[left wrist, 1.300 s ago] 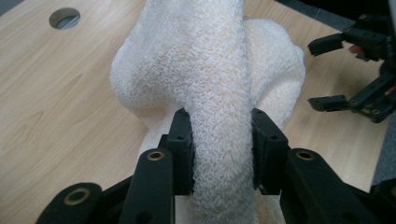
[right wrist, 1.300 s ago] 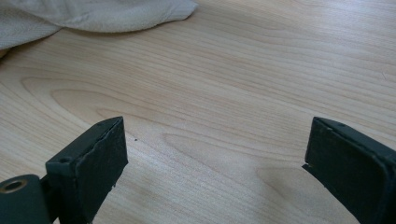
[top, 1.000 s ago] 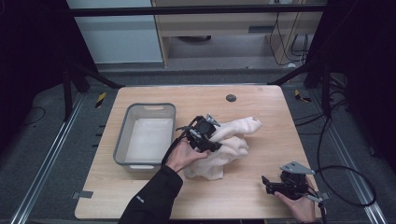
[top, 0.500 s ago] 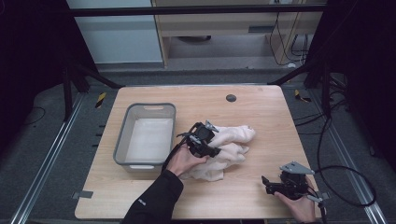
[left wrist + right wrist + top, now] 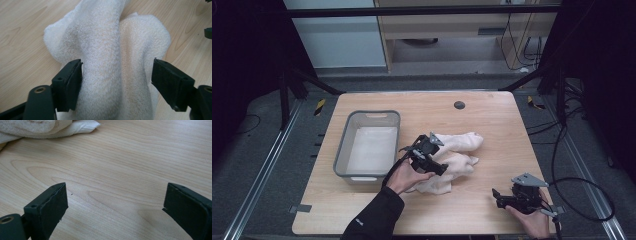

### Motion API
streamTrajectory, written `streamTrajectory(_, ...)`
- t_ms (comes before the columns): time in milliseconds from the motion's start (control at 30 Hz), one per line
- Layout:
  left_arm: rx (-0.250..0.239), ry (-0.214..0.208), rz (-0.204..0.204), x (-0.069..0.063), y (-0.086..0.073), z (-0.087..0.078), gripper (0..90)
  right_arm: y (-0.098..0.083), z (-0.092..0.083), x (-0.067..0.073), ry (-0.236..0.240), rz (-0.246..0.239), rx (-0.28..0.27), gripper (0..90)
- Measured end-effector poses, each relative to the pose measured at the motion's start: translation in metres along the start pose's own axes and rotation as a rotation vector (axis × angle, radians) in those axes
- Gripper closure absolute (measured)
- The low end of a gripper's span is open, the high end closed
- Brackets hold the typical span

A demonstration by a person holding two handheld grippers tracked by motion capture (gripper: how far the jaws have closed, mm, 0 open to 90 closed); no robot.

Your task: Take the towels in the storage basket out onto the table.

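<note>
A crumpled white towel (image 5: pixel 460 152) lies in the middle of the wooden table (image 5: pixel 492 115). My left gripper (image 5: pixel 442 168) hangs low over its left part, held by a hand in a dark sleeve. In the left gripper view a thick fold of the towel (image 5: pixel 112 50) rises between the jaws of the left gripper (image 5: pixel 117 67). One pad brushes the fold and the other stands off it. These jaws have just been opening. My right gripper (image 5: pixel 496 196) rests near the front right corner, open, with bare wood between the jaws of the right gripper (image 5: pixel 113 192). The towel's edge (image 5: pixel 37 127) lies farther off.
A grey plastic bin (image 5: pixel 343 145) with a white cloth lying flat in its bottom stands to the left of the towel. A small dark round hole (image 5: pixel 459 105) marks the table's far side. Cables trail off the right edge.
The left gripper has drifted slightly toward the near edge, and the towel has bunched in from the far right. Its jaws, pinched on the towel before, now stand apart. The right gripper has not moved.
</note>
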State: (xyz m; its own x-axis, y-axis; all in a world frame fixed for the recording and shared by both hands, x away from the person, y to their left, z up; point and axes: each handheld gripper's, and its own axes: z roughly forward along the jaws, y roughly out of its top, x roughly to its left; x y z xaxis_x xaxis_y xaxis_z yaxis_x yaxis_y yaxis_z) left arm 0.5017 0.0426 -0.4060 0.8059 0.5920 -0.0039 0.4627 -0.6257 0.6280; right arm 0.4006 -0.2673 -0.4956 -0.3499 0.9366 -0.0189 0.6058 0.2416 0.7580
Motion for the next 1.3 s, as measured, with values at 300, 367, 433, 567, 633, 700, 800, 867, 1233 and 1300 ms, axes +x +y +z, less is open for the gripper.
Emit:
streamTrajectory(300,-0.073,0.023,-0.01,0.001,-0.008,-0.035,19.3,0.0,0.0,0.0,-0.003,-0.001,0.0,4.9)
streamTrajectory(367,-0.088,0.024,-0.014,0.002,-0.012,-0.044,19.1,0.0,0.0,0.0,-0.004,-0.003,0.003,4.8)
streamTrajectory(433,-0.101,0.021,-0.021,0.002,-0.015,-0.053,19.0,0.0,0.0,0.0,-0.005,-0.003,-0.003,4.7)
streamTrajectory(567,-0.128,0.023,-0.022,0.002,-0.024,-0.068,17.9,0.0,0.0,-0.001,-0.004,0.008,-0.004,4.5)
streamTrajectory(633,-0.14,0.024,-0.021,0.003,-0.029,-0.076,17.9,-0.001,0.0,-0.001,-0.008,0.006,-0.006,4.5)
streamTrajectory(700,-0.147,0.03,-0.019,0.004,-0.035,-0.083,17.5,-0.001,0.0,-0.002,-0.007,0.009,-0.005,4.4)
streamTrajectory(800,-0.165,0.035,-0.035,0.007,-0.045,-0.091,17.3,-0.001,0.0,-0.002,-0.008,0.011,-0.007,4.4)
streamTrajectory(867,-0.176,0.046,-0.045,0.009,-0.053,-0.096,17.2,-0.001,0.0,-0.002,-0.01,0.015,-0.005,4.4)
streamTrajectory(1233,-0.211,0.114,-0.132,0.03,-0.095,-0.122,16.9,-0.002,-0.001,-0.003,-0.009,0.027,-0.007,4.1)
streamTrajectory(1300,-0.221,0.127,-0.155,0.034,-0.103,-0.126,16.9,-0.002,-0.001,-0.003,-0.009,0.03,-0.008,3.9)
